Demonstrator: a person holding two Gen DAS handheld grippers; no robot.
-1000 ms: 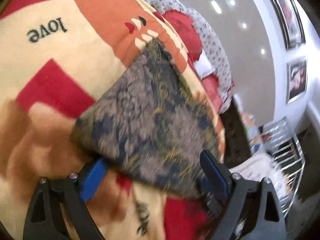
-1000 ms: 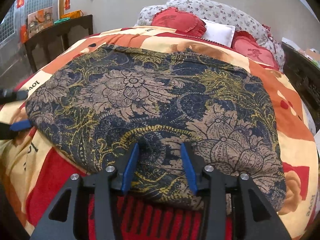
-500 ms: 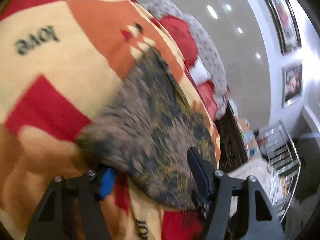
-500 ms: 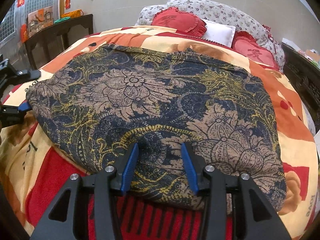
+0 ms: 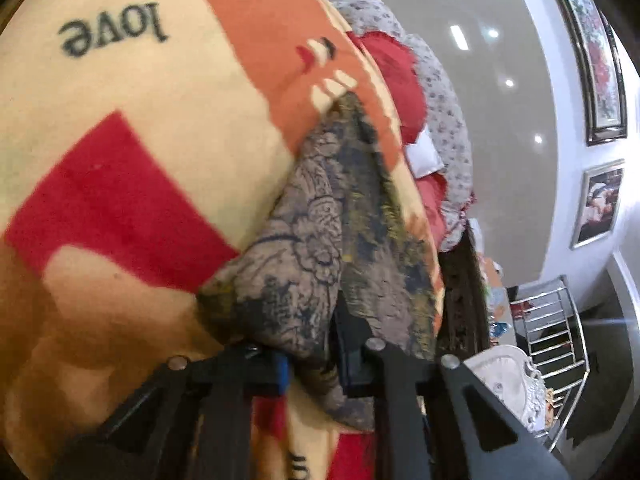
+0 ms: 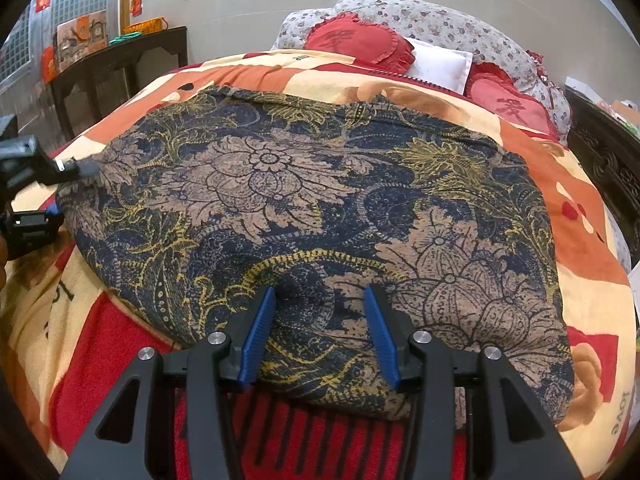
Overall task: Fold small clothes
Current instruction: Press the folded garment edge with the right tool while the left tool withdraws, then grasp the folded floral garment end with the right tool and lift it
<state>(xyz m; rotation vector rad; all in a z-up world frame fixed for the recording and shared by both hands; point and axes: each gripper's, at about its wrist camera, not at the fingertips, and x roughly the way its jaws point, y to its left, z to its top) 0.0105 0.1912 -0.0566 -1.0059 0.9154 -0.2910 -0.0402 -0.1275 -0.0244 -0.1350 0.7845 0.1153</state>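
Observation:
A navy, tan and yellow floral garment (image 6: 320, 208) lies spread flat on a bed covered by a red, orange and cream blanket (image 6: 580, 232). My right gripper (image 6: 320, 332) is open, its blue pads either side of the garment's near hem. My left gripper (image 5: 310, 356) is shut on the garment's left corner (image 5: 304, 288), bunching the cloth between its pads. It also shows in the right wrist view (image 6: 44, 196) at the garment's left edge.
Red heart cushions (image 6: 360, 42) and a white pillow (image 6: 440, 64) lie against a floral headboard at the bed's far end. A dark wooden table (image 6: 120, 68) stands to the left, dark carved furniture (image 6: 608, 148) to the right. A metal rack (image 5: 552, 320) stands beside the bed.
My left gripper has closed from wide open onto the garment's left corner and gathered the cloth. My right gripper has stayed open at the near hem.

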